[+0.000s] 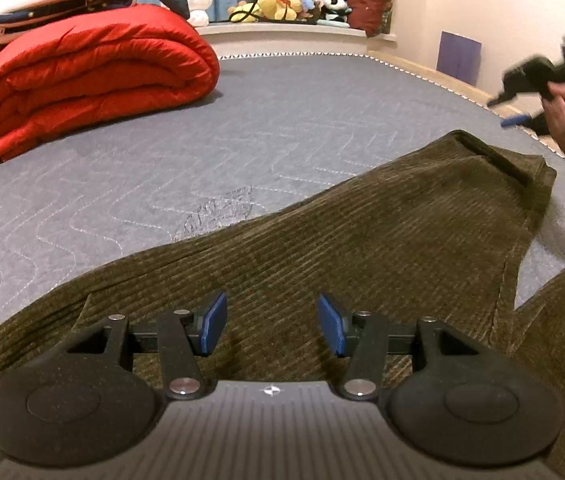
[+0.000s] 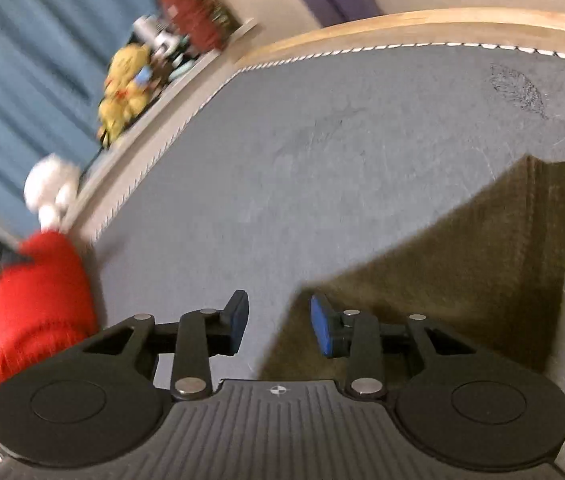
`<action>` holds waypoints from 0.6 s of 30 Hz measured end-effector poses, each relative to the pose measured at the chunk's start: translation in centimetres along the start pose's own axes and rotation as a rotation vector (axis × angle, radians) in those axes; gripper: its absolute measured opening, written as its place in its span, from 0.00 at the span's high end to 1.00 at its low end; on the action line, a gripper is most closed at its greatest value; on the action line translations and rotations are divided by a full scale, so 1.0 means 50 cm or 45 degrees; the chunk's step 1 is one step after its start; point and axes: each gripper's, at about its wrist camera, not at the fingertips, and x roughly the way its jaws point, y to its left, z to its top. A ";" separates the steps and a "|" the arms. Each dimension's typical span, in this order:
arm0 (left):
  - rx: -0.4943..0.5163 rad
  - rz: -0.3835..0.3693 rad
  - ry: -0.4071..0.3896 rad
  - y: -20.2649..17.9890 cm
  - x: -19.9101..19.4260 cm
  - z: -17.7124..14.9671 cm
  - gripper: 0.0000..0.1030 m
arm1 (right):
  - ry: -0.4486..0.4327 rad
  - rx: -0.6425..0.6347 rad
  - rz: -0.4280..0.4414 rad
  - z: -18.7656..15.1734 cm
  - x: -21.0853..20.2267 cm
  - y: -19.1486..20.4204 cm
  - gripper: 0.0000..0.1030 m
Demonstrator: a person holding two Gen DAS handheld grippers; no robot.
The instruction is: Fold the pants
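Pants (image 1: 362, 240) of olive corduroy lie spread on the grey mattress (image 1: 162, 160), one leg running away from the left gripper (image 1: 272, 324) toward its hem at the far right, the waistband seemingly near the bottom left corner of that view. Both tools are released: the left gripper hangs low over the cloth with its blue pads apart and nothing between them, and the right gripper (image 2: 280, 322) is lifted clear, jaws apart, tilted above the leg's edge. The right view is smeared, so its exact height is hard to judge. The step looks like taking hold for a fold. To do it well, each gripper should pinch through all layers at an edge or corner, one near the waist and one near the hem, then lift evenly so the fabric does not bunch, keeping away from the red quilt (image 1: 94, 76).
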 end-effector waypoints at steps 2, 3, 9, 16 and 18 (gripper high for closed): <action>0.005 0.002 0.010 -0.001 0.000 -0.001 0.45 | 0.025 -0.017 0.024 -0.029 -0.013 -0.029 0.64; 0.009 0.003 0.011 -0.002 0.000 -0.001 0.45 | 0.032 -0.016 0.035 -0.040 -0.020 -0.043 0.64; -0.001 0.004 0.017 -0.003 0.000 -0.002 0.45 | 0.030 -0.038 0.061 -0.087 -0.086 -0.108 0.60; -0.001 0.006 0.018 -0.002 0.001 -0.001 0.45 | -0.012 -0.086 0.090 -0.089 -0.153 -0.140 0.59; -0.003 0.002 0.018 -0.002 0.001 -0.001 0.47 | -0.028 -0.103 0.095 -0.086 -0.169 -0.155 0.60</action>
